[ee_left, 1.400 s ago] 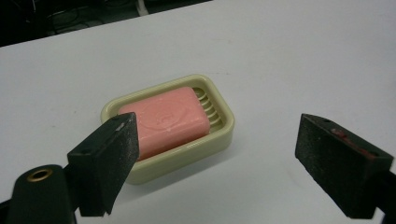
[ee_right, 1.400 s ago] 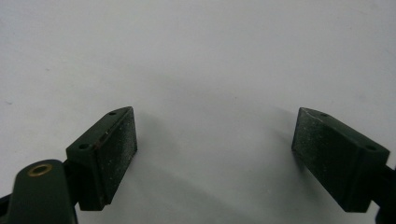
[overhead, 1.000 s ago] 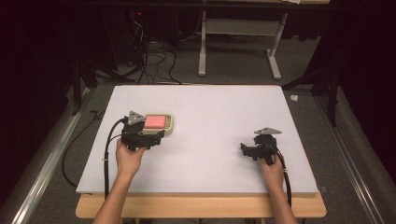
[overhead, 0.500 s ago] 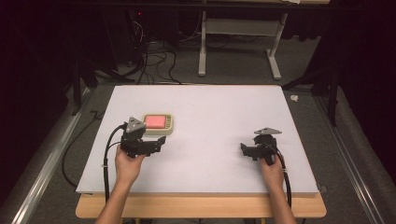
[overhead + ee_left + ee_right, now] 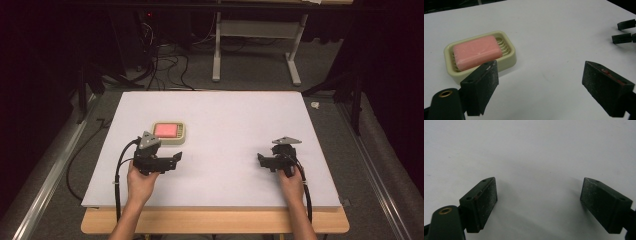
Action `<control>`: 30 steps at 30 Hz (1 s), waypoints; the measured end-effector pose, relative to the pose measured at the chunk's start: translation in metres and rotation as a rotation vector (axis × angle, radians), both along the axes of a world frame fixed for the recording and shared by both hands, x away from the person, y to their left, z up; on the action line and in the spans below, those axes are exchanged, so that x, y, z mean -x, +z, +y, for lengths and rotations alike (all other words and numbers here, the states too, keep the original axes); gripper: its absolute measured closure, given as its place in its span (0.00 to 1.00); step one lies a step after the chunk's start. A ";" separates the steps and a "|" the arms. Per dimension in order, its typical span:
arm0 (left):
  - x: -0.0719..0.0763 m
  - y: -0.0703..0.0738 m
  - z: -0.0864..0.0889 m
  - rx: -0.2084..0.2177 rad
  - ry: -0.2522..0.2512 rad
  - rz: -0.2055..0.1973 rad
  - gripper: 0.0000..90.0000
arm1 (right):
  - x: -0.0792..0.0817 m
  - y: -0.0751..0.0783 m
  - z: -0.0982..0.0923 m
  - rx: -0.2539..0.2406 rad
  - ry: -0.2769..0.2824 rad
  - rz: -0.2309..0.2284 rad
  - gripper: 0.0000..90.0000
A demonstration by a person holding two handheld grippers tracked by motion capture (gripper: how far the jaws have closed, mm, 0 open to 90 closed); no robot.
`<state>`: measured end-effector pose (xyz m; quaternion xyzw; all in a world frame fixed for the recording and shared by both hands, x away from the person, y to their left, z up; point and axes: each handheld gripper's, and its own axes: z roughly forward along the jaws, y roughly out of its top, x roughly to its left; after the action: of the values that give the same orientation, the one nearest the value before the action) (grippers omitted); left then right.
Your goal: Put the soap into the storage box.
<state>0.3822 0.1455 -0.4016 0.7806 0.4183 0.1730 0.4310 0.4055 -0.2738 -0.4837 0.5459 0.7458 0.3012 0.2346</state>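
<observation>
My left gripper [image 5: 176, 159] hovers with jaws wide apart and empty just short of the cream soap dish [image 5: 506, 58], which sits left of centre on the white table [image 5: 235, 125] with the pink soap bar [image 5: 476, 51] lying flat on its ribs. My right gripper [image 5: 261, 160] rests well apart on the right, equally wide and empty. I judge the bar light, hard and slick, so I'd pinch its long sides squarely; the dish looks rigid plastic and may slide.

Black left gripper [image 5: 176, 159], grey three-cornered plate, trailing cable; bare forearms.
</observation>
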 end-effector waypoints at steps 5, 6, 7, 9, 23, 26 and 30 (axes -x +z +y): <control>0.001 -0.004 -0.010 -0.016 -0.025 0.002 0.16 | 0.000 0.000 0.000 0.000 0.000 0.000 0.16; 0.001 -0.005 -0.013 -0.017 -0.032 0.005 0.16 | 0.000 0.000 0.000 0.000 0.000 0.000 0.16; 0.001 -0.005 -0.013 -0.017 -0.032 0.005 0.16 | 0.000 0.000 0.000 0.000 0.000 0.000 0.16; 0.001 -0.007 -0.016 -0.016 -0.038 0.010 0.16 | 0.000 0.000 0.000 -0.001 -0.001 0.000 0.16; 0.000 -0.020 -0.033 -0.039 -0.077 0.033 0.16 | 0.000 0.000 0.000 0.001 0.000 0.000 0.16; -0.001 -0.024 -0.036 -0.051 -0.084 0.039 0.16 | 0.000 0.000 0.000 0.001 0.000 0.000 0.16; -0.004 -0.030 -0.041 -0.059 -0.095 0.059 0.16 | 0.000 0.000 0.000 0.001 0.000 0.000 0.16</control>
<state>0.3864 0.1040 -0.4318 0.8166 0.3881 0.1415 0.4031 0.4055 -0.2737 -0.4837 0.5458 0.7459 0.3009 0.2351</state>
